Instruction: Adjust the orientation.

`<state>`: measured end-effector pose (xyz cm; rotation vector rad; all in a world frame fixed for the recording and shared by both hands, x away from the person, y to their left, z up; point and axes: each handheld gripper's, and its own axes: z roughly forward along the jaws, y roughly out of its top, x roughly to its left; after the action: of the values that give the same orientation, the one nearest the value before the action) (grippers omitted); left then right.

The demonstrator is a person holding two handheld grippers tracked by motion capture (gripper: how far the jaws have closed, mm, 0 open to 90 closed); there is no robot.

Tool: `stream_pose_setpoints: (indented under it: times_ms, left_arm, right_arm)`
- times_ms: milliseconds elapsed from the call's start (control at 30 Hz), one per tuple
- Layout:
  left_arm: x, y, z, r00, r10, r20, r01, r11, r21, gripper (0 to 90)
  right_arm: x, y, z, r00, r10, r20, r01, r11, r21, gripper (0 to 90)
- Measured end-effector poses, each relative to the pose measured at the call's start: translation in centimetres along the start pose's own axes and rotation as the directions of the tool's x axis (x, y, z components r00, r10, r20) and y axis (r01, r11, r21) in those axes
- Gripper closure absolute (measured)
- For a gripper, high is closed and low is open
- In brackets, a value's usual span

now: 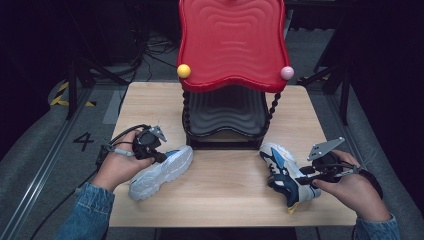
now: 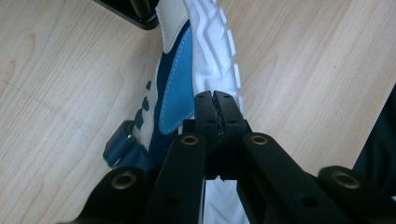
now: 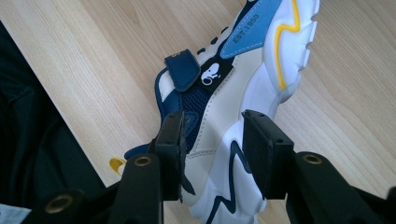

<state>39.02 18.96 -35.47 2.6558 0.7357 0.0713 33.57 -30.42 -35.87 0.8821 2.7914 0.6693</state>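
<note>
High view: a wooden tabletop [image 1: 225, 185] carries a red and black two-tier rack [image 1: 232, 45] with wavy shelves, a yellow ball [image 1: 184, 70] and a pink ball [image 1: 287, 73] at its front corners. Left of the rack's foot lies the left shoe [image 1: 162, 171], white sole turned up and toward the camera. The left gripper [image 1: 161, 156] sits at that shoe's heel end. Right of the rack lies the right shoe [image 1: 287, 175], navy, blue and white with a yellow tab at the near end; the right gripper [image 1: 301, 176] is at its side. Both sleeves are denim. A painted "4" marks the floor [image 1: 83, 140] to the left.

Left gripper view: the left gripper [image 2: 215, 95] has its jaws pressed together, tips meeting right over the left shoe [image 2: 177, 93] at the edge where blue upper joins white sole; whether they pinch any of it I cannot tell. The sole's tread shows here, and a corner of the rack's black base [image 2: 135, 11].

Right gripper view: the right gripper [image 3: 212, 126] stands with jaws apart, straddling the right shoe [image 3: 243, 70] near its heel, one pad at the navy mesh, the other beside the white sole. Whether the pads press I cannot tell. This view gives writing: "EST.1950" on the light-blue panel, and a small white Snoopy-like figure on a black patch beside a navy strap [image 3: 183, 70].
</note>
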Motion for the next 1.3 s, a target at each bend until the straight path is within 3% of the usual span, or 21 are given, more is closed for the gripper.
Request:
stream_pose_setpoints:
  times_ms: [100,333,533,633,767,867,1000,1067,1233,1300]
  left_arm:
    - [0.2,0.6,0.5,0.9999,0.01,-0.009,-0.01,0.9996,0.026,90.0]
    - [0.0,1.0,0.9,0.9999,0.015,-0.006,-0.015,0.9994,0.031,90.0]
    - [-0.3,0.5,1.0,0.9997,0.02,-0.01,-0.02,0.9997,-0.01,90.0]
    - [-0.8,0.6,0.9,0.9993,0.035,-0.01,-0.035,0.9993,-0.008,90.0]
    - [-2.1,0.9,0.8,0.9983,0.056,-0.014,-0.056,0.9984,0.006,90.0]
    - [-3.5,1.3,1.0,0.9965,0.083,0.015,-0.083,0.9964,0.018,90.0]
    - [-4.5,1.5,1.2,0.9951,0.097,0.016,-0.098,0.9949,0.027,90.0]
    - [-5.6,1.7,1.7,0.9915,0.126,0.03,-0.127,0.9912,0.036,90.0]
    - [-7.1,1.9,2.6,0.9873,0.151,0.051,-0.154,0.986,0.064,89.8]
    - [-7.9,2.0,3.1,0.9838,0.17,0.055,-0.175,0.9796,0.098,88.9]
  right_arm:
    - [0.0,-0.2,-0.2,1.0,0.005,0.004,-0.005,1.0,-0.002,60.6]
    - [0.0,-0.5,-0.4,1.0,0.007,0.006,-0.007,1.0,-0.008,60.6]
    - [0.0,-0.4,-0.4,1.0,0.004,0.006,-0.004,1.0,-0.012,60.5]
    - [0.1,-0.3,-0.5,1.0,-0.001,0.007,0.001,1.0,-0.019,60.5]
    - [0.2,0.0,-0.6,1.0,-0.009,0.004,0.009,1.0,-0.026,60.5]
    - [0.2,0.1,-0.6,0.9999,-0.012,0.0,0.012,0.999,-0.031,60.3]
    - [0.2,0.1,-0.6,0.9999,-0.013,0.001,0.013,0.999,-0.033,60.0]
    - [0.2,0.1,-0.7,0.9999,-0.016,0.002,0.016,0.999,-0.039,59.8]
    - [0.2,0.1,-1.0,0.9999,-0.013,0.003,0.013,0.998,-0.054,59.5]
    - [0.2,0.0,-1.2,0.9999,-0.01,0.004,0.01,0.998,-0.059,59.4]
